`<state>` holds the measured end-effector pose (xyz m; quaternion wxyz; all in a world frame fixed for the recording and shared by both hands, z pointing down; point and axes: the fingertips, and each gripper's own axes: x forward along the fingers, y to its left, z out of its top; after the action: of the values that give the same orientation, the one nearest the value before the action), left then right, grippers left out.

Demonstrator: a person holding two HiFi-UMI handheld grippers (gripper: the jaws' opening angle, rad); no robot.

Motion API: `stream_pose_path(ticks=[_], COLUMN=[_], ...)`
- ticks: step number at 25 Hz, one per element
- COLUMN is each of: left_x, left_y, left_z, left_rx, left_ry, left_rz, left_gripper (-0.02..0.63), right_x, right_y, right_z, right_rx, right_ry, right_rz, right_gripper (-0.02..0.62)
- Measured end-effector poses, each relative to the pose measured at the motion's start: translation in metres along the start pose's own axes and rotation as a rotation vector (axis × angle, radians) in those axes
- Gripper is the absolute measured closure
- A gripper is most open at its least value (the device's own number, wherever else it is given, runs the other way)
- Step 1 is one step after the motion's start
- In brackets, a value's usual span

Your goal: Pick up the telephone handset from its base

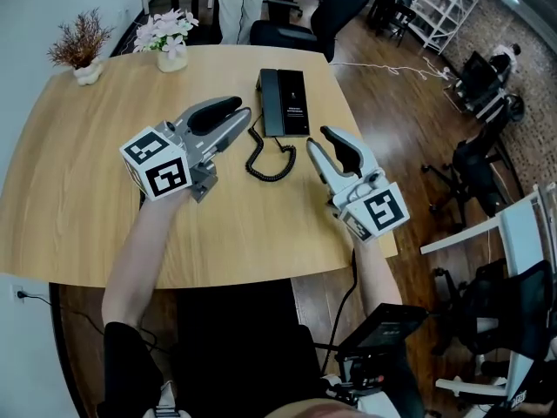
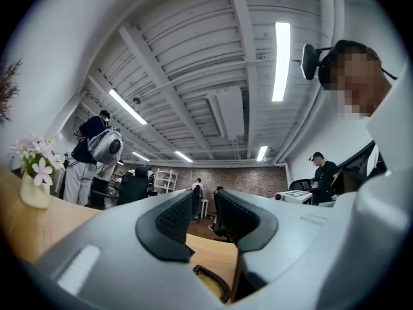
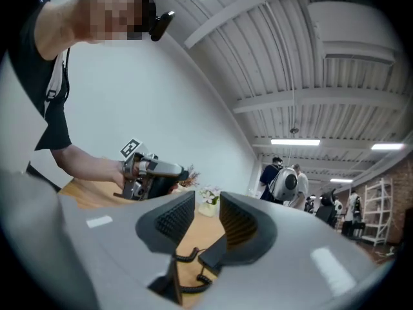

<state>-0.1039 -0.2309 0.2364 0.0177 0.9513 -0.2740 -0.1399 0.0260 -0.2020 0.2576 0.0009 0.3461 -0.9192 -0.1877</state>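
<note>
A black telephone base [image 1: 293, 103] lies on the round wooden table [image 1: 78, 207], with the handset [image 1: 268, 101] resting along its left side. Its coiled cord [image 1: 265, 159] loops toward me on the tabletop. My left gripper [image 1: 239, 111] hovers just left of the phone, jaws a little apart with nothing between them [image 2: 205, 213]. Right of the cord, my right gripper [image 1: 322, 144] is open and empty [image 3: 206, 221]. Below its jaws the right gripper view shows the cord [image 3: 187, 256] and a corner of the phone [image 3: 216, 254]. The cord [image 2: 213, 281] also shows under the left jaws.
A vase of pale flowers [image 1: 170, 42] and a dried plant [image 1: 83, 46] stand at the table's far edge. Office chairs [image 1: 305, 24] sit behind the table, another chair [image 1: 479, 172] at the right. A person [image 1: 239, 3] stands beyond the table.
</note>
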Motion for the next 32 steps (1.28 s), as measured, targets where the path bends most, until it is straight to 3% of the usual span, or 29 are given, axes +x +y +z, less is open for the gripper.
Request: stream_pose_path(ticks=[3, 7, 11, 14, 18, 23, 32], left_x=[0.01, 0.021, 0.041, 0.06, 0.078, 0.089, 0.104], left_y=[0.032, 0.076, 0.112, 0.127, 0.137, 0.145, 0.16], left_z=[-0.012, -0.04, -0.072, -0.096, -0.125, -0.148, -0.165], left_rx=[-0.018, -0.11, -0.209, -0.287, -0.378, -0.435, -0.544], left_ry=[0.026, 0.079, 0.171, 0.23, 0.294, 0.357, 0.468], left_rz=[0.059, 0.139, 0.181, 0.188, 0.19, 0.184, 0.191], left_gripper=[0.456, 0.454, 0.445, 0.431, 0.422, 0.422, 0.422], right_x=[0.009, 0.006, 0.029, 0.059, 0.086, 0.086, 0.082], right_y=[-0.029, -0.053, -0.06, -0.073, -0.09, -0.093, -0.092], right_z=[0.006, 0.002, -0.014, -0.033, -0.072, -0.115, -0.109], right_rx=[-0.036, -0.06, -0.096, -0.068, -0.042, 0.005, 0.014], right_ry=[-0.06, -0.117, -0.047, 0.01, 0.067, 0.109, 0.083], right_rz=[-0.082, -0.168, -0.118, -0.072, -0.07, -0.081, -0.058], right_gripper=[0.483, 0.512, 0.523, 0.523, 0.523, 0.523, 0.525])
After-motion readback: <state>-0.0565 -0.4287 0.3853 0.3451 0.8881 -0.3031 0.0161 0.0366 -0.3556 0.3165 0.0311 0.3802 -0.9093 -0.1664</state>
